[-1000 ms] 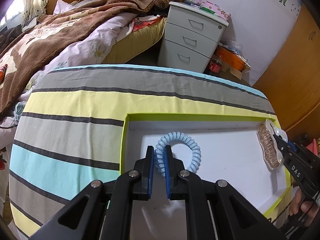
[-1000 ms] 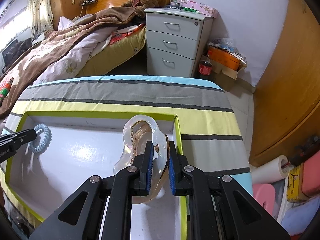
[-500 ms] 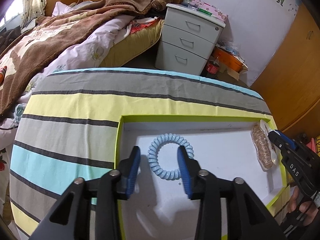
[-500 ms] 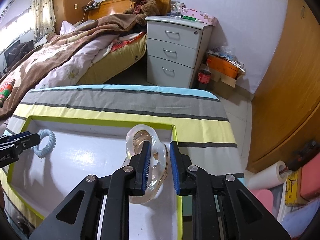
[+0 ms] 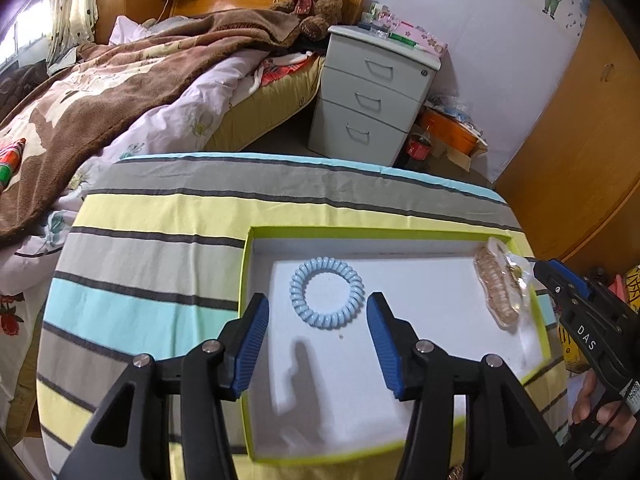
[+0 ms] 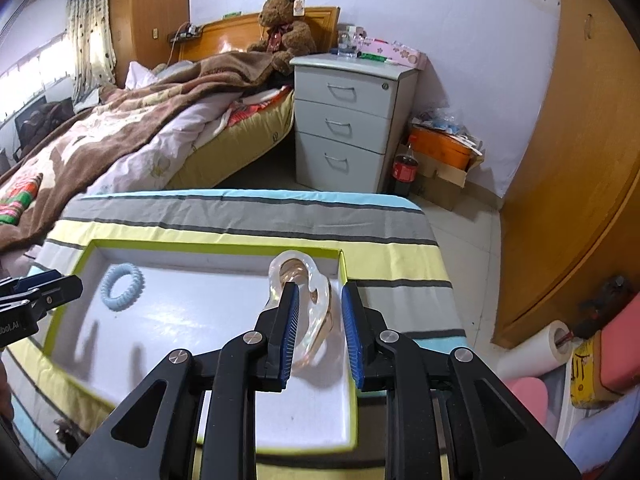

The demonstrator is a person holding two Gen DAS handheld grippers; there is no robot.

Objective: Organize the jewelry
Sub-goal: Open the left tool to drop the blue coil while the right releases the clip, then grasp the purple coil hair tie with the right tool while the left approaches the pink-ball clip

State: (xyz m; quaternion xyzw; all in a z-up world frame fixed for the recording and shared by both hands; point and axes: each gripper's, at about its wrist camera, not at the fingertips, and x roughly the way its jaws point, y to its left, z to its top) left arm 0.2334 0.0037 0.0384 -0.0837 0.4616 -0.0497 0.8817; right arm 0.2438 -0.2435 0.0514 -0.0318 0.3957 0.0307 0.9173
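A light-blue coil hair tie (image 5: 327, 293) lies flat in the white tray with a lime rim (image 5: 360, 234). My left gripper (image 5: 317, 308) hovers just above and behind it; its jaws are opening and the pads touch nothing. At the tray's right end lies a clear plastic clip with a rose-gold piece inside (image 6: 298, 270). My right gripper (image 6: 319, 292) stands open over it, with the clip between the fingers and the pads off it. The hair tie (image 6: 122, 281) and left gripper (image 6: 48, 288) also appear in the right wrist view, and the clip (image 5: 500, 288) and right gripper (image 5: 560, 276) in the left.
The tray (image 6: 200, 244) sits on a table with a striped cloth (image 5: 160, 240). Beyond it are a bed with a brown blanket (image 5: 120, 80), a grey drawer unit (image 5: 372, 100), a cola bottle (image 6: 404, 172) and an orange box (image 6: 440, 152). A wooden wardrobe (image 6: 580, 160) stands at the right.
Both grippers opened and let go: the hair tie and the clip now lie in the tray. Both grippers rose and drew back a little.
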